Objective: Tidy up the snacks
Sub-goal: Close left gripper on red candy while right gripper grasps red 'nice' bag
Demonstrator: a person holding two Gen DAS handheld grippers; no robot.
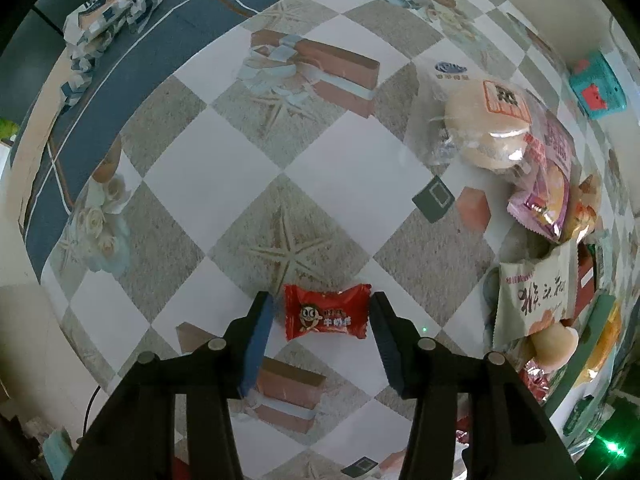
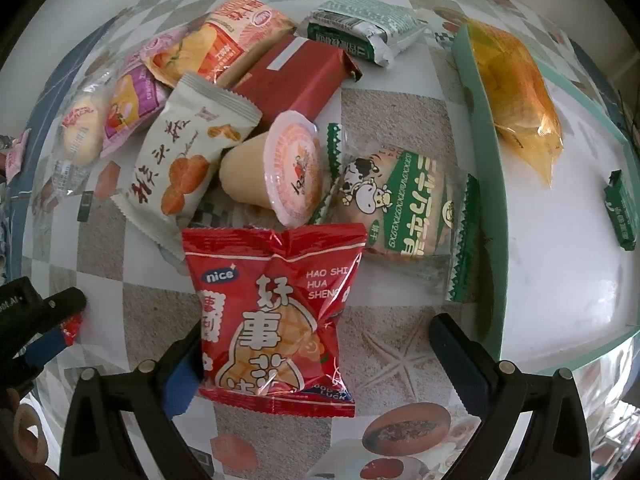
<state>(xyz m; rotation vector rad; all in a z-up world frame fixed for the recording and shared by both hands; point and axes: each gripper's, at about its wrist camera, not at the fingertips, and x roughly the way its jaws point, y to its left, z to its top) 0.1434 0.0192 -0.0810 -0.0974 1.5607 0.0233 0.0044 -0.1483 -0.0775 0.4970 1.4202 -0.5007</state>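
In the left wrist view a small red wrapped candy lies on the checkered tablecloth between the fingers of my left gripper; the jaws stand open just beside its two ends. In the right wrist view a red peanut snack bag lies between the fingers of my right gripper, which is open wide, its left finger touching the bag. Behind it lies a pile of snacks: a jelly cup, a green milk biscuit pack, a white pastry pack. The left gripper shows at the left edge.
A white tray with a green rim stands at the right and holds a yellow snack bag and a small green candy. More packs lie at the right in the left wrist view. Blue-white packets lie at the far left.
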